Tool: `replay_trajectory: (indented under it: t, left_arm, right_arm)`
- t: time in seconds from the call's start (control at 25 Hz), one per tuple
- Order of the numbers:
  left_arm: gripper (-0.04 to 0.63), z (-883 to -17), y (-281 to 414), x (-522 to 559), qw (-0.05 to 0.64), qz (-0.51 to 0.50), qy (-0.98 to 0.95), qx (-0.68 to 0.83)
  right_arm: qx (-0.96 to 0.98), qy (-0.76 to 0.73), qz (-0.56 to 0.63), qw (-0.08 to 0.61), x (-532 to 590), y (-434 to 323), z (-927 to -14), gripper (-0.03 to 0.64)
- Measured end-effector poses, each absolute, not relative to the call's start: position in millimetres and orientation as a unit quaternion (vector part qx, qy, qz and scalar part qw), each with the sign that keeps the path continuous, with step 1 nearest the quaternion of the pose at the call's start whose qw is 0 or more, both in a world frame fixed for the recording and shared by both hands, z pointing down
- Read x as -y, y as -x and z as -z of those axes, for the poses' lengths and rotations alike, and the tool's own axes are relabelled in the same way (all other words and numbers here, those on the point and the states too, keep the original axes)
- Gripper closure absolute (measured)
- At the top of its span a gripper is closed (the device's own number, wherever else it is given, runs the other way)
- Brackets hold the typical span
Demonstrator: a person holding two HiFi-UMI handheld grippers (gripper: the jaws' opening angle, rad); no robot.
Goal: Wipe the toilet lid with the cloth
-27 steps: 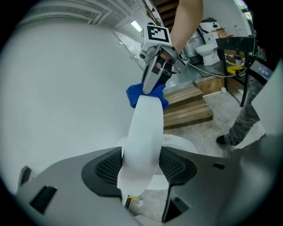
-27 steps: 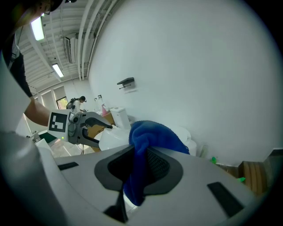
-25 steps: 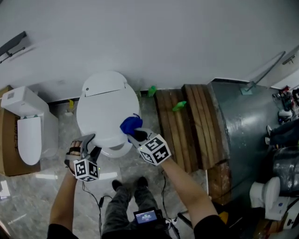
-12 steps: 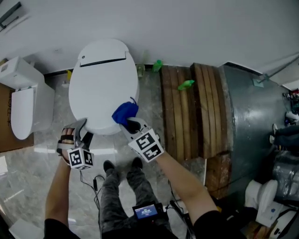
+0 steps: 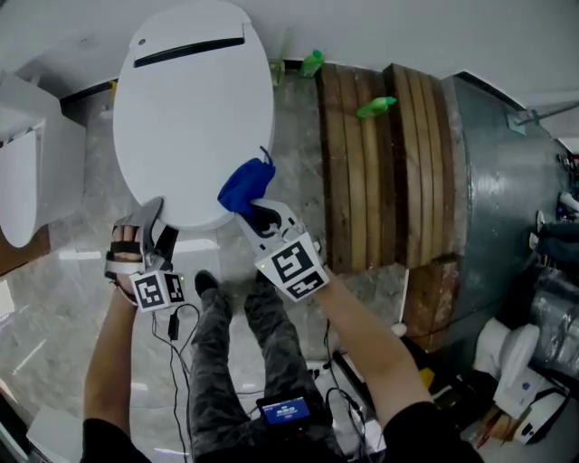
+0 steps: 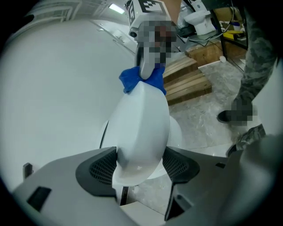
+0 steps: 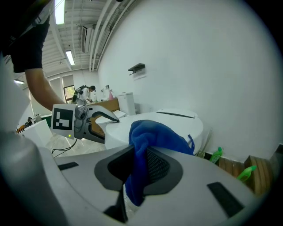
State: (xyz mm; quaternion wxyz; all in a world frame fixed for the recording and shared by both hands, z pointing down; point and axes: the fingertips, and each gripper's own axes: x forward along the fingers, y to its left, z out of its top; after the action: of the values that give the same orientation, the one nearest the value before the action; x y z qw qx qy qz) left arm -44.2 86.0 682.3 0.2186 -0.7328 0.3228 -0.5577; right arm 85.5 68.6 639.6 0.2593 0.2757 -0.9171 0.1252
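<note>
Blue cloth (image 5: 246, 185) pinched in right gripper (image 5: 259, 214) fingers, bunching past their tips, left gripper (image 5: 159, 226) fingers opening astride toilet lid (image 5: 194, 108) front rim, its long axis running ahead of them.

White wall (image 5: 380, 27), plain, along the far side. Grey marble-look floor (image 5: 54, 298), glossy, with light reflections. Brown wooden planks (image 5: 380, 181), right, laid on the floor beside a large grey metal drum (image 5: 488, 181). Second white toilet (image 5: 27, 172), left. Ceiling strip lights (image 7: 57, 11), lit.
</note>
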Motion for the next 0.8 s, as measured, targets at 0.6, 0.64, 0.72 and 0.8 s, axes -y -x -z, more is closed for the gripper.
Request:
replay_trajectory:
  t: [0.6,0.64,0.72,0.8]
  left_arm:
    - [0.267,-801.5,37.4,-97.5,0.211,0.592,0.713,-0.311]
    - [0.263,-808.6,37.1,-95.6,0.212,0.596,0.712,-0.305]
    - [0.259,-820.6,36.3,-93.4,0.209,0.601,0.711,-0.299]
    - [0.261,-829.8,36.5,-93.8,0.203,0.606,0.71,-0.295]
  right_arm:
    - [0.91,-0.27,-0.119,0.292,-83.5,-90.2,-766.2,0.559]
    - [0.909,-0.268,-0.119,0.296,-82.5,-90.4,-773.5,0.56]
    - [0.907,-0.264,-0.121,0.305,-81.2,-90.6,-786.9,0.559]
    - [0.905,-0.26,-0.123,0.312,-80.9,-90.3,-797.6,0.56]
